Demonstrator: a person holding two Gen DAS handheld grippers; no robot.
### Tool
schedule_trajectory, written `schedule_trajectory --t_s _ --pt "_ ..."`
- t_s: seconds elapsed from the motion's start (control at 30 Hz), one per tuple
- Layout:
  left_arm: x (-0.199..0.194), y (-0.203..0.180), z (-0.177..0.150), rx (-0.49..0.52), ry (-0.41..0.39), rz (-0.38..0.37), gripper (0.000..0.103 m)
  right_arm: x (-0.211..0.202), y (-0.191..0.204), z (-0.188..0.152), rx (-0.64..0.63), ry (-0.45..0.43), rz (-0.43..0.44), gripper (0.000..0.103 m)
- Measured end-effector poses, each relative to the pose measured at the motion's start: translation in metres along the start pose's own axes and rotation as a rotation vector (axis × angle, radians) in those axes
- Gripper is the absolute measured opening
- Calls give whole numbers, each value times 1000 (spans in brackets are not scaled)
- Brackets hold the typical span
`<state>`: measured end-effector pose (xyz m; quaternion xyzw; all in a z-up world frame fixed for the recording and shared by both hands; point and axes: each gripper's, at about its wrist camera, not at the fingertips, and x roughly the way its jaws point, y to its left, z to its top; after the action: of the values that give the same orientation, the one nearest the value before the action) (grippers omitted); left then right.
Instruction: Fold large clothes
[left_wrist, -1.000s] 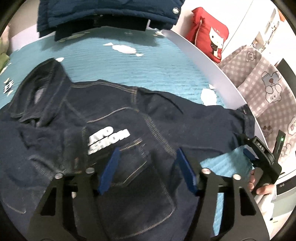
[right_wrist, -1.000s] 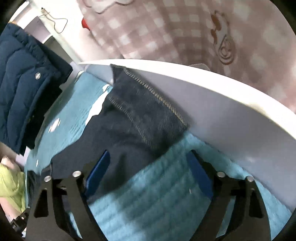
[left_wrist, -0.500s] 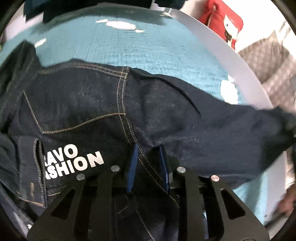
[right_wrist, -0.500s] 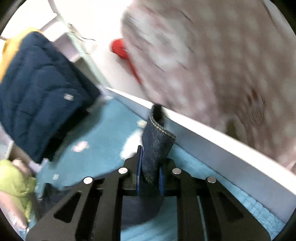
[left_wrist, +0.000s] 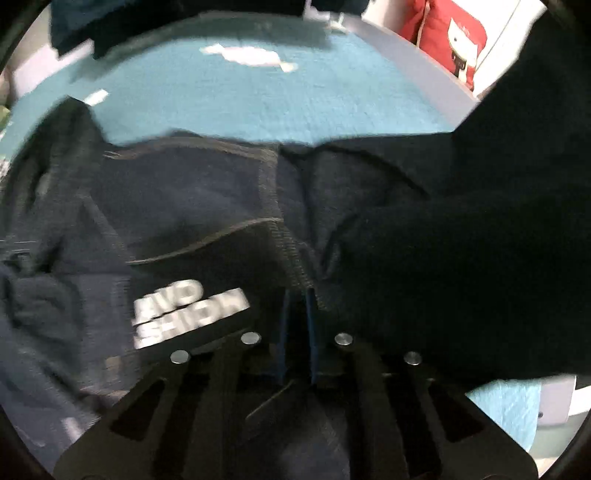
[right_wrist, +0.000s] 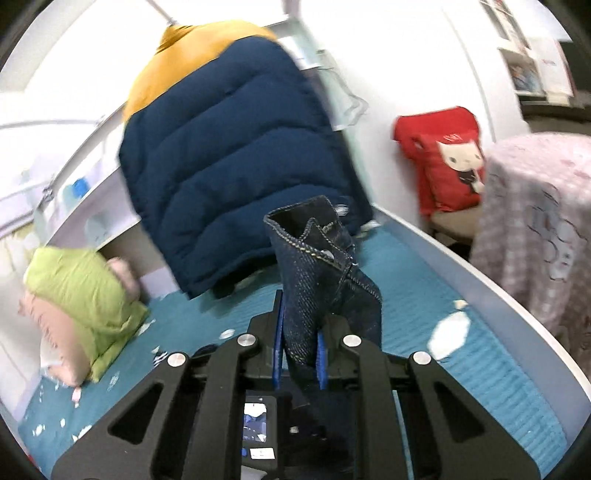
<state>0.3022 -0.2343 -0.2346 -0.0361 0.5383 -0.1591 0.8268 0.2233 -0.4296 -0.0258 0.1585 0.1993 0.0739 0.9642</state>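
On the teal quilted bed (left_wrist: 258, 96), dark denim jacket (left_wrist: 192, 206) lies spread; left gripper (left_wrist: 297, 325) fingers, just closing, pinch its fabric. Right gripper (right_wrist: 299, 343) fingers clamp its stitched cuff (right_wrist: 314, 254), raised.

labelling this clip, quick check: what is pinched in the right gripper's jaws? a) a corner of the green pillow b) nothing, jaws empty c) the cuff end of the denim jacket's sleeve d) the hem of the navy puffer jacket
c: in the right wrist view the right gripper has its blue pads closed on the stitched denim sleeve cuff, which stands up between them.
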Motion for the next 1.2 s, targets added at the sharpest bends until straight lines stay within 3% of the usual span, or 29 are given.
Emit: schedule_trajectory --t_s 0.17,0.43,0.7,0.9,1.0,1.07,1.17,1.2 --pt "-65 41 -13 -5 -93 60 7 13 58 -15 -59 50 33 13" --pt "-144 152 -37 -70 -198 221 8 50 134 -61 -79 153 100 13" --pt "-175 238 -52 -148 -249 336 8 118 187 -137 -85 333 105 13" --pt "-187 273 -65 -182 -263 343 8 151 200 -190 -88 469 81 14" --pt "-189 278 -71 -185 -264 349 8 157 199 -208 -65 526 93 19" --pt "-187 280 -73 -189 -257 344 8 156 199 -213 -38 563 126 35" --pt "-185 282 -75 -193 -250 341 8 154 203 -219 10 634 234 53" --pt "-185 281 -75 -194 -245 341 8 155 205 -221 40 663 292 54"
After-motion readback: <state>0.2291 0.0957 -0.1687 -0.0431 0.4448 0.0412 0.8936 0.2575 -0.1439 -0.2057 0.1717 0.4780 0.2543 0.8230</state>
